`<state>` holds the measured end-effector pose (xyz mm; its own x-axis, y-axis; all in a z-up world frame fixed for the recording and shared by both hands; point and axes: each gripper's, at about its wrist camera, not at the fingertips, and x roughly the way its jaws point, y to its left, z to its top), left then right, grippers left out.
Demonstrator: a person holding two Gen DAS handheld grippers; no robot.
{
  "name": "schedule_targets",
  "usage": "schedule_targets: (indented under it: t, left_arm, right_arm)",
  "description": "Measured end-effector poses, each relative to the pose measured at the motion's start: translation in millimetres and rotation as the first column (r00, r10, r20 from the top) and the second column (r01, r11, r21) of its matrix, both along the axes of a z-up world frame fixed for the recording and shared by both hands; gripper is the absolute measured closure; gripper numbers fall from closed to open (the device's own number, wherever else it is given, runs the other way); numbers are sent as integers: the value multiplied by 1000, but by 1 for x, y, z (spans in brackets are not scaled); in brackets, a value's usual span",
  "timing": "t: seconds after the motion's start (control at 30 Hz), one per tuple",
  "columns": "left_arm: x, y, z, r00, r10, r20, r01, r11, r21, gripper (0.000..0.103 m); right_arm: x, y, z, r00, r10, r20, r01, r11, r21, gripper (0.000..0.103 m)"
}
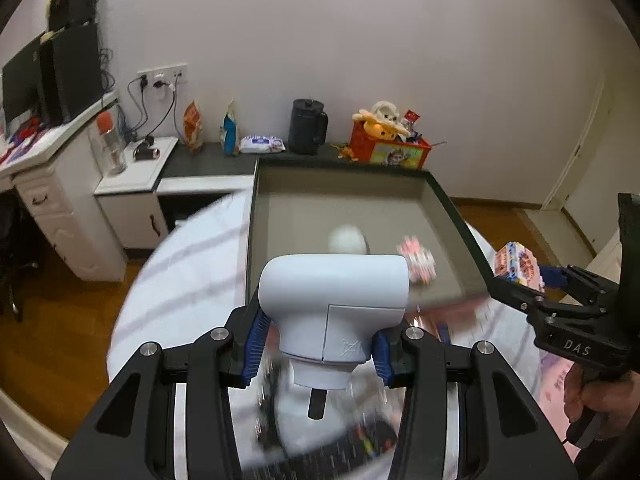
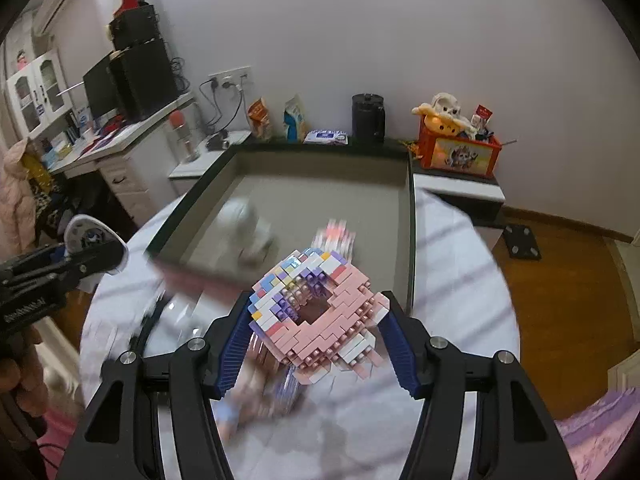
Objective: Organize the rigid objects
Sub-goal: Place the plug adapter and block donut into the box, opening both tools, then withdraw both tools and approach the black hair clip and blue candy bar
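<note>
Left tongs (image 1: 316,344) clamped on white device (image 1: 334,300); right tongs (image 2: 316,340) clamped on pink brick model (image 2: 320,312), hollow centre visible only here, before grey tray (image 2: 412,216).

- A shallow dark-rimmed grey tray (image 1: 448,204) lies on the round white-clothed table (image 1: 188,264).
- In it, a white rounded object (image 1: 347,239) sits left of a pink block model (image 1: 416,259).

White T-shaped plastic gadget (image 1: 334,300) up off the bed, clamped at its neck, pink and purple brick-built ring (image 2: 316,312) lifted too, tilted, pinched at both sides, grey tray (image 1: 440,196) just beyond, blurred white ball (image 1: 347,239) and pink brick piece (image 1: 418,260) inside it
</note>
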<state>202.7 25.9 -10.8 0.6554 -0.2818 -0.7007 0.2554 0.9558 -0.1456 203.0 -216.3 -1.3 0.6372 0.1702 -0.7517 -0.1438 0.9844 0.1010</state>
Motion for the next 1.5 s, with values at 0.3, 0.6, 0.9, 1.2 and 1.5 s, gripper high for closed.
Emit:
schedule_targets:
  t: [0.3,0.6,0.9,1.2,1.5]
  left_arm:
    - [138,-43,-25,993,-36,-113,45,996,77,59]
    - [213,-88,-91,952,-71,-298,115,984,133,58]
    - [198,-93,-89,959,-46,-278,106,973,204,23]
    - [104,-46,0,999,-12,-30,17,988,155,0]
    - [-11,19,31,995,38,95,-51,989,137,0]
  right_arm:
    - [122,-2,-28,995,-22,-95,22,1000,-7,41]
    - [182,-5,-77,976,-41,-215,28,998,-62,41]
    - [175,-7,-68,980,-43,-195,12,988,-155,21]
    - [80,-33,-12,993,-62,-98,64,998,18,13]
    - [-42,-30,18,999,-49,5,47,989,141,0]
